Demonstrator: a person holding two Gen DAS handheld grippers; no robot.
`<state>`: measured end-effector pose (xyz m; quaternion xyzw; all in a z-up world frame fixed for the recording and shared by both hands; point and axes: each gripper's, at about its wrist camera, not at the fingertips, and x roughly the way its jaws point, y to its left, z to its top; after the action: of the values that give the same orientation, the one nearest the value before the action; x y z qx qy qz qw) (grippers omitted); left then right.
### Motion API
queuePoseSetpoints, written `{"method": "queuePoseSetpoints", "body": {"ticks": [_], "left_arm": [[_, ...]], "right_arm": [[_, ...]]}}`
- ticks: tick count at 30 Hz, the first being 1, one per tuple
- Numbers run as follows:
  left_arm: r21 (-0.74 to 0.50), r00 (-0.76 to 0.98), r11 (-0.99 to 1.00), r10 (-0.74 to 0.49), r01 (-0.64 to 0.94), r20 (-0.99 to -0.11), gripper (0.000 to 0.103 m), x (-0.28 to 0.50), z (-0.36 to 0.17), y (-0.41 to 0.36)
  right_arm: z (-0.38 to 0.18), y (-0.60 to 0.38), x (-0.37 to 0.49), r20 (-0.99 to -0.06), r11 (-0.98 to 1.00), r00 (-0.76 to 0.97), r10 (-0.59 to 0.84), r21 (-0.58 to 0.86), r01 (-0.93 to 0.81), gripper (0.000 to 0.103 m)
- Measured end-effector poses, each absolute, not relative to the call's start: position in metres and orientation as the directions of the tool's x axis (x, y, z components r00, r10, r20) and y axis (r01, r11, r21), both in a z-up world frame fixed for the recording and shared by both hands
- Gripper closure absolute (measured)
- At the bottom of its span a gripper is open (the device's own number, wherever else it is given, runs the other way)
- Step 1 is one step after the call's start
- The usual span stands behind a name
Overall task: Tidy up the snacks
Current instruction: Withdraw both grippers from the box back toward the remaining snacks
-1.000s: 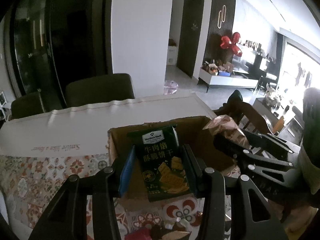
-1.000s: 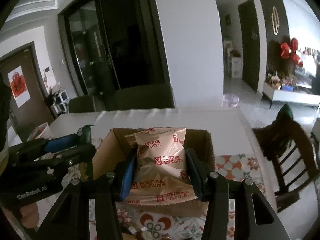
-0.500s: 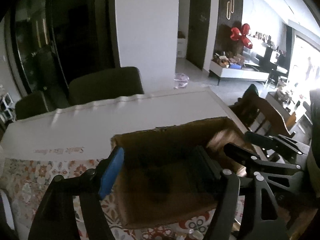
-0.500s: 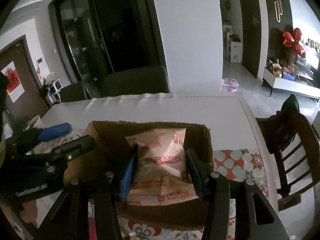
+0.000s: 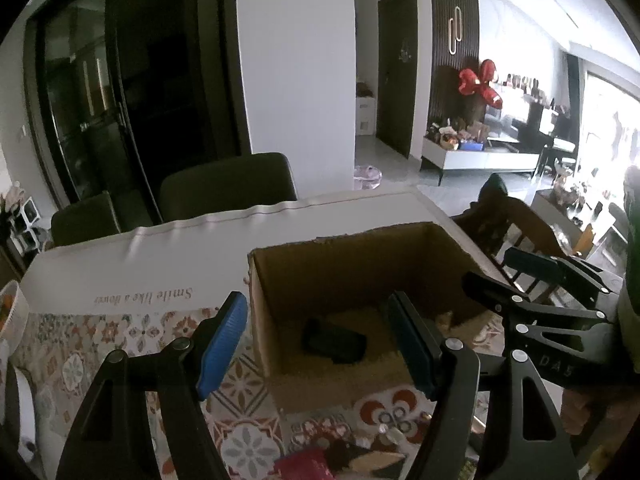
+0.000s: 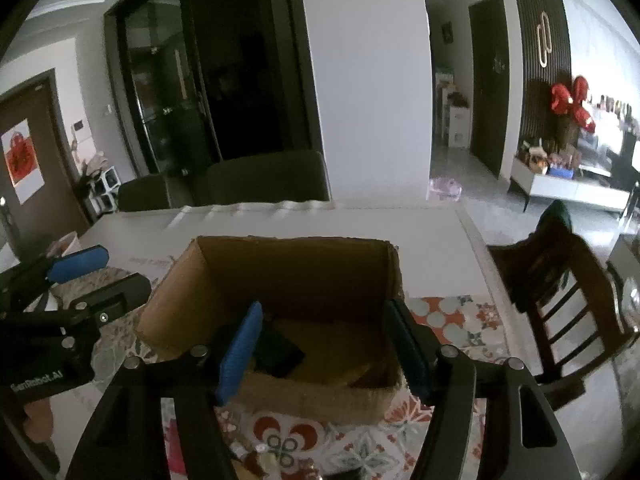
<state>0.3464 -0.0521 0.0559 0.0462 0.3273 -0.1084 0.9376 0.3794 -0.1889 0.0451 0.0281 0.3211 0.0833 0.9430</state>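
Two tongs, left (image 5: 316, 344) open and empty, right (image 6: 324, 350) opening, empty; our dark packet (image 5: 334, 341) lies in the box (image 5: 360, 252), long axis ten-to-four.

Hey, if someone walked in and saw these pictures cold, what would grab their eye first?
The open cardboard box in the middle of the patterned tablecloth, with a dark snack packet lying on its floor. Next, both blue-padded tongs, left and right, hanging over it with nothing gripped, the right's jaws opening.
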Motion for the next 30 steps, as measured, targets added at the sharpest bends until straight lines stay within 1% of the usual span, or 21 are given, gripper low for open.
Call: {"method": "queuePoseSetpoints", "body": {"ticks": [9,18,25,30], "left_arm": [[-0.023,0.787,0.974,-0.197,0.226,-0.584,0.031,0.296,0.055,-0.044],[0.037,0.82,0.979,-0.146,0.199,-0.554,0.031,0.238,0.042,-0.041],[0.048,0.811,0.98,-0.131,0.192,-0.571,0.031,0.206,0.023,-0.044],[0.047,0.795,0.981,-0.125,0.19,-0.594,0.031,0.191,0.002,-0.042]], "right_arm": [[0.058,-0.183,0.33,-0.561,0.98,0.804,0.198,0.1,-0.171,0.037],[0.045,-0.177,0.28,-0.545,0.978,0.814,0.201,0.066,-0.197,0.037],[0.031,-0.178,0.246,-0.545,0.979,0.816,0.194,0.052,-0.197,0.037],[0.014,-0.178,0.227,-0.562,0.982,0.81,0.169,0.026,-0.187,0.037]]}}
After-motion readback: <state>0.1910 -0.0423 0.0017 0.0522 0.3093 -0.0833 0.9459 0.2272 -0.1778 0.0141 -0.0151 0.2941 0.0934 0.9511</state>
